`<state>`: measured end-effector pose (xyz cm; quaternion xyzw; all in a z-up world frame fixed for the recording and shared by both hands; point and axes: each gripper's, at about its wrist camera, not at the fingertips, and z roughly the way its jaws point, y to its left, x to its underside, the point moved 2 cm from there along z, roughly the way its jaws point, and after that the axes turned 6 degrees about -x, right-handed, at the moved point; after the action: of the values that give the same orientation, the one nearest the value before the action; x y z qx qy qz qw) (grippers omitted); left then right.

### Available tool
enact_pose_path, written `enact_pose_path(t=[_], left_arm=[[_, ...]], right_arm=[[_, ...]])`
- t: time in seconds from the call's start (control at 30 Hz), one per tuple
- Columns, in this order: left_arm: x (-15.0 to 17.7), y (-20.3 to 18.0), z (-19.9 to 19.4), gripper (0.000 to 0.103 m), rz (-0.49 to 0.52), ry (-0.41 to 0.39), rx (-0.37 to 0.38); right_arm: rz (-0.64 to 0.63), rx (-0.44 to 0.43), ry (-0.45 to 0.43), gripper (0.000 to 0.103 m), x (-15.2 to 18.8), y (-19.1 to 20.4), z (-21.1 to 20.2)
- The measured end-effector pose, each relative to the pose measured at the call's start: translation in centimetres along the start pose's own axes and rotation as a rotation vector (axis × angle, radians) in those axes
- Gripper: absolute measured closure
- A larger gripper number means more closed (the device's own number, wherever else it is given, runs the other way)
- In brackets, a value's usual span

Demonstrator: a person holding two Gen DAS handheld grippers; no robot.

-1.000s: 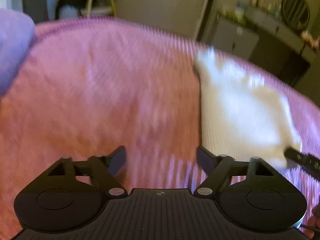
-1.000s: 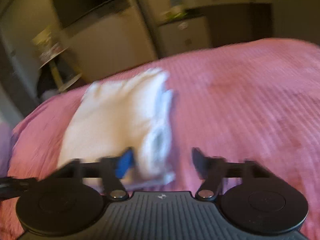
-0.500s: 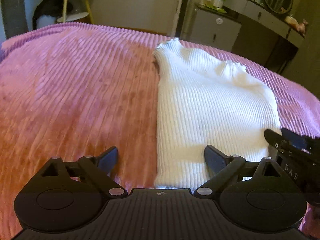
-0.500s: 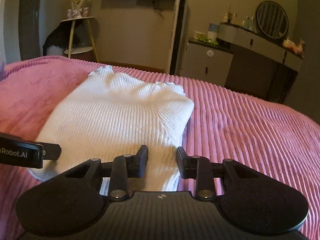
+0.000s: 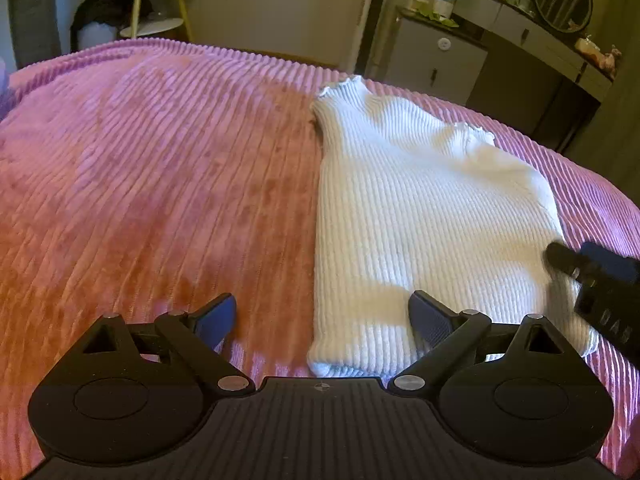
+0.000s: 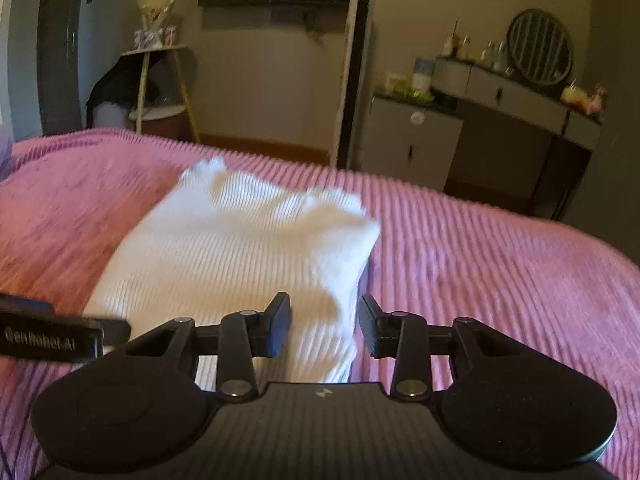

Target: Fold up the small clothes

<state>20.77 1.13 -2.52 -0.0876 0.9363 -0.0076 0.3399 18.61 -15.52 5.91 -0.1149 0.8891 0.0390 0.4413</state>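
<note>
A white ribbed knit garment (image 5: 424, 216) lies flat on the pink ribbed bedspread (image 5: 160, 184), its frilled neck at the far end. My left gripper (image 5: 322, 320) is open at the garment's near left corner, the hem edge between its fingers. My right gripper (image 6: 324, 324) is open at the near right corner of the garment (image 6: 240, 256), empty. The right gripper's finger (image 5: 592, 280) shows at the right edge of the left wrist view; the left gripper's finger (image 6: 52, 336) shows at the left of the right wrist view.
Beyond the bed stand a grey cabinet (image 6: 416, 140), a dresser with a round mirror (image 6: 540, 52) and a small shelf stand (image 6: 160, 92). A purple cushion edge (image 6: 4, 148) sits at the far left. Bare bedspread lies left and right of the garment.
Both grippers have swung to the garment's near hem and steadied. The right gripper's jaws have opened a little wider than half a second ago. The garment lies as before.
</note>
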Motion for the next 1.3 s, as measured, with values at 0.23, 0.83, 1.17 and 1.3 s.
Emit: enact_pose_path(t=[0.23,0.83,1.17,1.3], left_arm=[[0.1,-0.3,0.3,0.005,0.010,0.003,0.004],[-1.6,1.2,-0.6,0.004,-0.072,0.001,0.022],[-5.4,-2.1,3.2,0.003,0.032,-0.017,-0.025],[-5.9,-2.7,5.5,0.001,0.030,-0.005,-0.016]], right_arm=[[-0.088,0.070,0.074,0.059,-0.2,0.2,3.7],[0.020,0.076,0.060,0.046,-1.6,-1.8,2.3],[-0.045,0.098,0.145,0.046,-2.7,-1.4,8.5],[-0.029,0.080,0.177,0.046,-2.5,-2.1,10.0]])
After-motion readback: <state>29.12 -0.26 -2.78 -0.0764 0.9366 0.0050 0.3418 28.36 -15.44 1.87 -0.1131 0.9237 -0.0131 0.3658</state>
